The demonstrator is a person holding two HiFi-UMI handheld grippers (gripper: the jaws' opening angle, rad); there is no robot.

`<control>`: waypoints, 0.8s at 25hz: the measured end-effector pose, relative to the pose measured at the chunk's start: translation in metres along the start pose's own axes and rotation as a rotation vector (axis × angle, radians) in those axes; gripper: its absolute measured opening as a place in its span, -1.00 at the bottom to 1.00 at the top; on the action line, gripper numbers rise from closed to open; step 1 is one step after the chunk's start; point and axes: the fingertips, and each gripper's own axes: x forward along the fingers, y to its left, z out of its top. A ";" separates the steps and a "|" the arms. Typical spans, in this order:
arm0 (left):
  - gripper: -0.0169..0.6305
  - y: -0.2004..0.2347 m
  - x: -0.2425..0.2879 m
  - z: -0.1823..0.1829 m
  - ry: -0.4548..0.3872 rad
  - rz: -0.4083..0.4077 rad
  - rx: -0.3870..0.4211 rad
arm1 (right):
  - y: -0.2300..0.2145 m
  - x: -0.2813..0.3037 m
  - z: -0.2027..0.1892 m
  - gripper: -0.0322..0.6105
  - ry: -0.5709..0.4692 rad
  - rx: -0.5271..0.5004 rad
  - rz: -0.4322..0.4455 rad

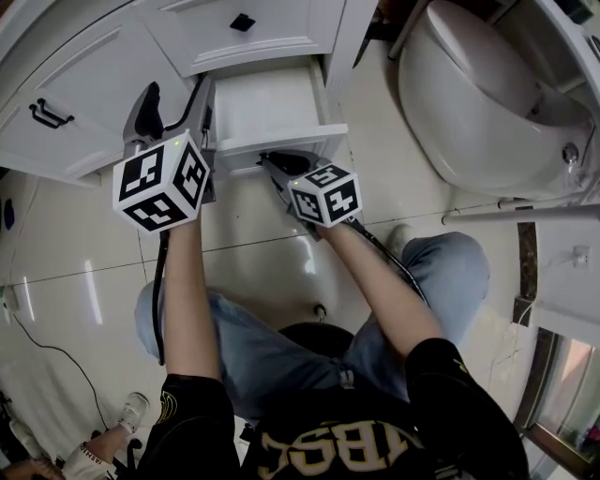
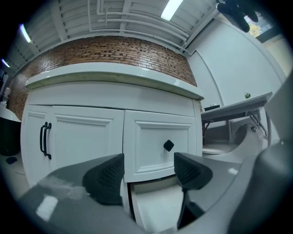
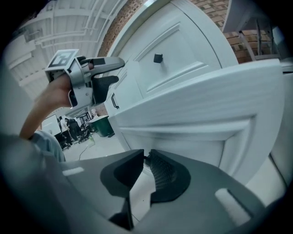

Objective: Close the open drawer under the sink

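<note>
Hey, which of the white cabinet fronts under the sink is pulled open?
The bottom drawer, directly under the front with the black diamond knob. It juts well forward, while that knobbed front and the bar-handled door sit flush.

Bright, even indoor light is filling all three views. In the left gripper view a long white fluorescent ceiling strip (image 2: 172, 8) is glowing overhead and is washing the white panelled sink cabinet (image 2: 91, 132) softly, leaving hardly any hard shadow. In the head view the glossy pale tiled floor (image 1: 56, 253) is throwing back vertical streaks of glare, and a faint shadow is lying under the open white drawer (image 1: 272, 108). Both gripper views are bending straight edges into curves and are darkening to black at the corners. The grey left gripper (image 2: 149, 164) and grey right gripper (image 3: 145, 159) are smearing out of focus close to the lens, while the cabinet fronts behind them are showing sharp.
</note>
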 end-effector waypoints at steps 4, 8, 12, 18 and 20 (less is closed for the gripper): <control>0.08 0.019 0.012 -0.004 0.019 0.013 0.026 | -0.029 0.025 0.027 -0.74 -0.021 0.009 -0.054; 0.03 0.037 0.023 -0.014 0.044 0.028 0.041 | -0.060 0.053 0.057 -0.74 -0.048 -0.044 -0.156; 0.03 0.051 0.030 -0.024 0.070 0.025 0.047 | -0.084 0.071 0.078 -0.75 -0.102 -0.007 -0.156; 0.03 0.059 0.025 -0.034 0.098 0.017 0.019 | -0.100 0.089 0.096 -0.76 -0.109 -0.005 -0.123; 0.03 0.054 0.020 -0.034 0.102 0.002 0.025 | -0.099 0.085 0.096 -0.80 -0.100 0.000 -0.134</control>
